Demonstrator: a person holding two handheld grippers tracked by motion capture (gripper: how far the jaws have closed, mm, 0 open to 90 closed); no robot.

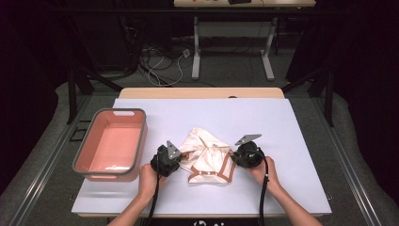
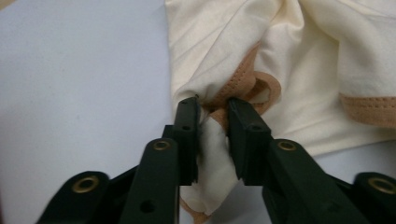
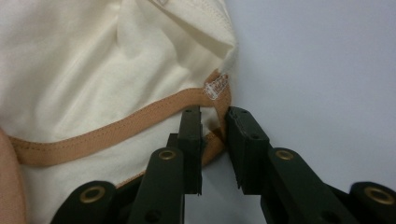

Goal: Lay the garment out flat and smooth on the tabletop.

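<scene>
A cream garment (image 1: 207,155) with tan trim lies crumpled on the white mat, a little in front of its middle. My left gripper (image 1: 181,157) is at the garment's left edge. In the left gripper view, its jaws (image 2: 212,105) stand close together with a bunched fold of the cream garment (image 2: 303,56) pinched between them, beside a tan loop (image 2: 261,86). My right gripper (image 1: 234,159) is at the garment's right edge. There its jaws (image 3: 215,112) are narrowed on the tan trim (image 3: 116,123) at a corner of the garment (image 3: 93,70), near a small white label (image 3: 216,86).
A pink basin (image 1: 110,112) with a grey rim stands at the left of the white mat (image 1: 263,117), with nothing in it. Bare mat lies behind and to the right of the garment. The table's front edge is close under the person's forearms (image 1: 287,207).
</scene>
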